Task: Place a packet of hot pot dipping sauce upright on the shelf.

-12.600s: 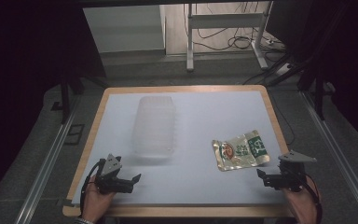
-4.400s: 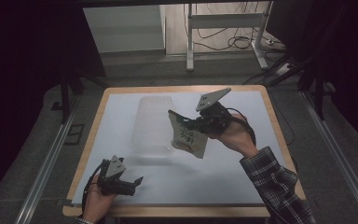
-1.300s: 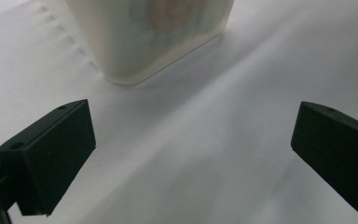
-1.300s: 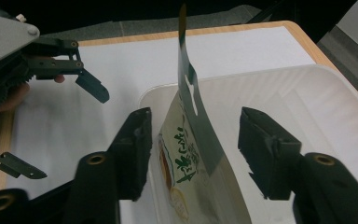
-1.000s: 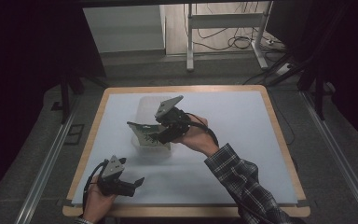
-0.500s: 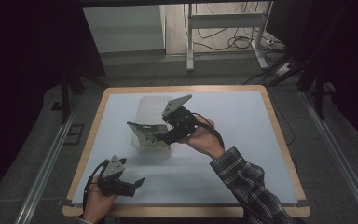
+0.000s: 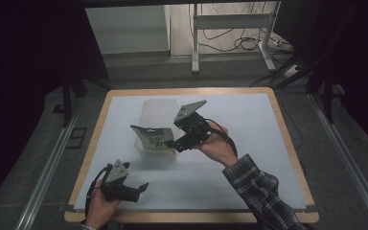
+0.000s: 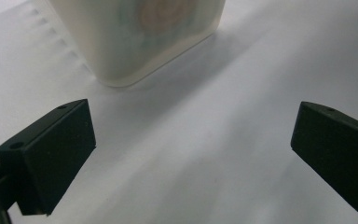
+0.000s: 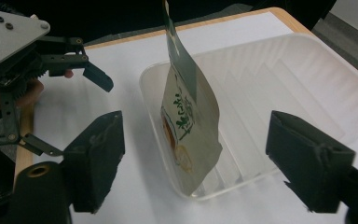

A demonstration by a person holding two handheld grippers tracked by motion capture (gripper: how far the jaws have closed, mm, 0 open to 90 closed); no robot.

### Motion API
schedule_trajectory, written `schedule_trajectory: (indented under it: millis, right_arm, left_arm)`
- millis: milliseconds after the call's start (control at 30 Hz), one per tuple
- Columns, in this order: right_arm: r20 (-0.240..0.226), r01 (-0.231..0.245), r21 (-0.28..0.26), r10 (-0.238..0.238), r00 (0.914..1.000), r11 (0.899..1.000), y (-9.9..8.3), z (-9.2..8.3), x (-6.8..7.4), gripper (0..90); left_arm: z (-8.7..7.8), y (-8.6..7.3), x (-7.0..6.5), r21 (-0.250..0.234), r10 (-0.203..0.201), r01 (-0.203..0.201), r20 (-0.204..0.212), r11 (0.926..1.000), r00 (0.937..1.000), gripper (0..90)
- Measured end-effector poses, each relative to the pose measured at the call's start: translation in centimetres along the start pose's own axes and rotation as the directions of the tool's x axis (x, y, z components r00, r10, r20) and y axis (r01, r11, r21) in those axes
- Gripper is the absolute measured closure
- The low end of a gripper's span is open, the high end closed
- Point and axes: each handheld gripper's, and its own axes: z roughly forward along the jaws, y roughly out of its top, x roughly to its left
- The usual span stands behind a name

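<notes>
A green and white snack pouch [image 7: 154, 139] stands upright in the near end of a translucent plastic container [image 7: 159, 108], leaning on its near wall. My right gripper [image 7: 175, 136] is open just to the right of the pouch; in the right gripper view the pouch [image 9: 189, 121] stands free between the wide-apart jaws, inside the container [image 9: 289, 88]. My left gripper [image 7: 141, 189] rests open near the table's front left corner, with nothing between its fingers. In the left gripper view a corner of the container [image 8: 144, 42] lies ahead, apart from the jaws.
The white mat [image 7: 249, 124] has a wooden border [image 7: 287, 139] all round. Beyond the far edge stand metal table legs [image 7: 195, 43] and cables on the floor. The right gripper view also takes in the left gripper [image 9: 42, 46] farther off.
My right gripper has drawn back a little to the right, away from the pouch. The pouch stays standing in the container. The left gripper has not moved.
</notes>
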Motion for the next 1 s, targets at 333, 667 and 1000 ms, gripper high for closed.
schedule_trajectory:
  millis: [333,667,1000]
  right_arm:
    - [0.008,-0.010,-0.014,0.010,0.9999,1.000,-1.1,-1.1,0.1,12.5]
    - [0.034,-0.034,-0.032,0.035,0.9988,0.999,-2.7,-2.0,0.0,9.6]
    - [0.060,-0.053,-0.035,0.055,0.9967,0.998,-4.8,-2.8,-0.1,8.1]
  left_arm:
    - [0.1,0.0,-0.1,-0.002,0.002,-0.002,-0.004,1.0000,1.0000,0.0]
    - [0.1,0.0,-0.1,0.002,0.006,-0.006,-0.007,1.0000,1.0000,0.0]
    - [0.1,0.0,-0.1,0.004,0.009,-0.009,-0.010,0.9999,0.9999,0.0]
